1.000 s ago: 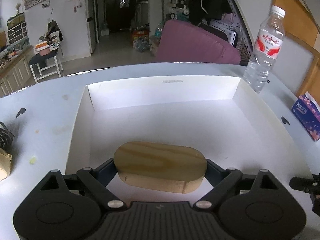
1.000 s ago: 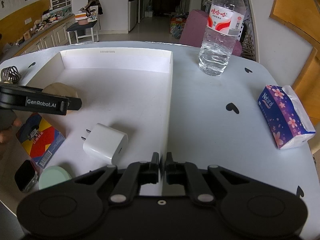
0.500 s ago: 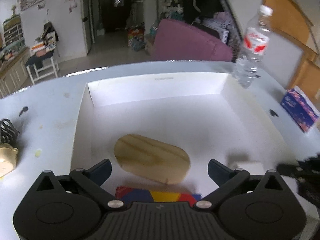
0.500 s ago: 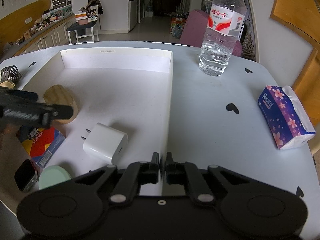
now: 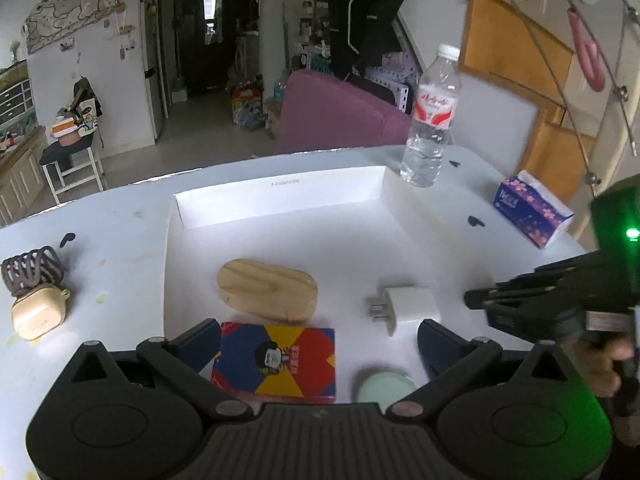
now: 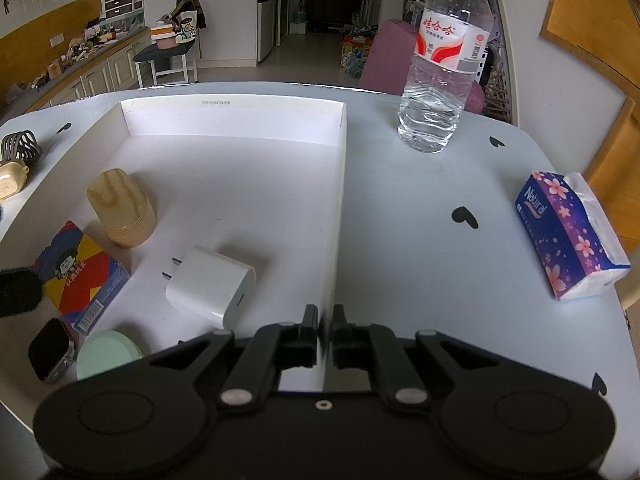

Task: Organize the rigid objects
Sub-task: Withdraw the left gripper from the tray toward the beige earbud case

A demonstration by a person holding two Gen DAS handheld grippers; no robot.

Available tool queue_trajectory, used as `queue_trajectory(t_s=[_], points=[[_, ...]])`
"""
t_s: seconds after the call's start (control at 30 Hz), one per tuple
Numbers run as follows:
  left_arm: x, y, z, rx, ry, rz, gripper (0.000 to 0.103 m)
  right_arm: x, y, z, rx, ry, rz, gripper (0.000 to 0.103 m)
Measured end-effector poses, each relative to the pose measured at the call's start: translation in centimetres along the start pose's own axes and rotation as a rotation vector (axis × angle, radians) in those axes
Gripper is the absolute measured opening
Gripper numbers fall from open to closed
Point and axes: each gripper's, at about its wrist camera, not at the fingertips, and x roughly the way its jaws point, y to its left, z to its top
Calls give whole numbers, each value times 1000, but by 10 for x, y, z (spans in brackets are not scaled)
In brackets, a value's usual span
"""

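We count five things already inside the white tray [image 6: 340,184]: the wooden block [image 5: 267,289], the white charger [image 5: 408,304], the colourful card box [image 5: 276,360], the mint-green round lid [image 6: 107,354] and the smartwatch [image 6: 51,354]. The block lies in the tray's near left part, free of any grip, just beyond the card box and well apart from the charger.

Left to sort, as we judge it, are the things on the desk [image 6: 420,216] outside the tray: the beige earbud case [image 5: 37,312] and the dark hair claw [image 5: 32,270] on the left, and perhaps the water bottle [image 6: 442,64] and the tissue pack [image 6: 568,236] on the right, though the tissues hardly count as rigid.

Our left gripper [image 5: 320,346] sits above the tray's near edge, angled down over the card box and lid. Its fingers [image 5: 200,340] have just been opening and now stand spread wide with nothing pressed between them.

Our right gripper [image 6: 324,330] points down at the tray's right wall, with its fingers closed together at the wall's near end. They seem to pinch that thin wall, though we cannot be certain.
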Motion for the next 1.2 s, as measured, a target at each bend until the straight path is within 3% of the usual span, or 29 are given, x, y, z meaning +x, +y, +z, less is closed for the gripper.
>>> queue_trajectory(t_s=[0.37, 0.73, 0.93, 1.2], points=[[-33, 13, -11, -44, -59, 37, 103, 0, 0, 0, -4, -1, -2, 7], [-54, 87, -28, -162, -132, 257, 103, 0, 1, 0, -5, -1, -3, 7], [-42, 144, -41, -230, -141, 388, 103, 0, 0, 0, -5, -1, -3, 7], [4, 197, -45, -314, -133, 438, 103, -1, 1, 1, -11, -2, -6, 7]])
